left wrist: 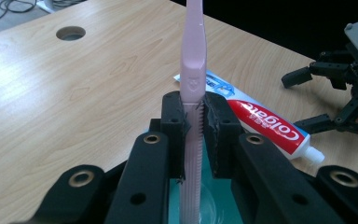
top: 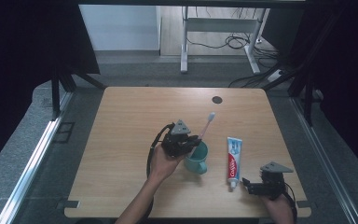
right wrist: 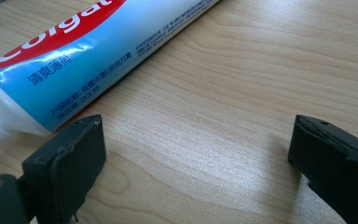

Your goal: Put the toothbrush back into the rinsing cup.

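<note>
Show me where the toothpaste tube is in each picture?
High view: the toothpaste tube lies right of the green cup, cap toward the person.
Left gripper view: at right, behind the pink toothbrush.
Right gripper view: top left, cap end at the left edge.
Shared landmark: the tube's red stripe with white letters.

You see a pale pink plastic toothbrush (left wrist: 193,56) with a ridged handle and white bristles, over a teal plastic mug (top: 196,157). Toward the light wood-grain bench's (top: 130,140) right edge lies a white, red and light-blue toothpaste tube (top: 233,157) with white lettering on its red band. Both grippers are black.
</note>
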Available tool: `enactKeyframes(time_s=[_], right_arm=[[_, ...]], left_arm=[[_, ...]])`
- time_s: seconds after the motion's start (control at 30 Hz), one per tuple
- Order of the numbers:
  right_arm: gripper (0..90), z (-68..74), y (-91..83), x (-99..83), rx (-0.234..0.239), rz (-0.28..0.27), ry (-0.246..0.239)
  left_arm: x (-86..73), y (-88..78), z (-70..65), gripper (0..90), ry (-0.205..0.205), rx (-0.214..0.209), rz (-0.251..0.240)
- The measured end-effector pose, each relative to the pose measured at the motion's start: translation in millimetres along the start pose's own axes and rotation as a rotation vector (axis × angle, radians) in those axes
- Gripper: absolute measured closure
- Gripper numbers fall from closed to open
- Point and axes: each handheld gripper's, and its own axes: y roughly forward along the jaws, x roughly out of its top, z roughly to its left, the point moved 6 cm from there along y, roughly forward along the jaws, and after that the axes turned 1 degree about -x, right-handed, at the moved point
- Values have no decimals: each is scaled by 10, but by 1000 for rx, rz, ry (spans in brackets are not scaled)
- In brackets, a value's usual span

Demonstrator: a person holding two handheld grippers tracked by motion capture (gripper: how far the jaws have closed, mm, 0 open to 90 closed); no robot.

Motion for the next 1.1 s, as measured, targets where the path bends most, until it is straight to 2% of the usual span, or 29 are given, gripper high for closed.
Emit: enactKeyframes(time_s=[0.43, 0.87, 1.1], right_arm=[[39, 2, 1, 0, 1, -1, 1], [39, 1, 1, 0, 1, 0, 0], [39, 1, 1, 0, 1, -1, 0]], left_arm=[[-127, 68, -14, 794, -3, 6, 29], [-241, 173, -64, 793, 12, 17, 86], [-289, 222, -80, 792, 0, 9, 111]])
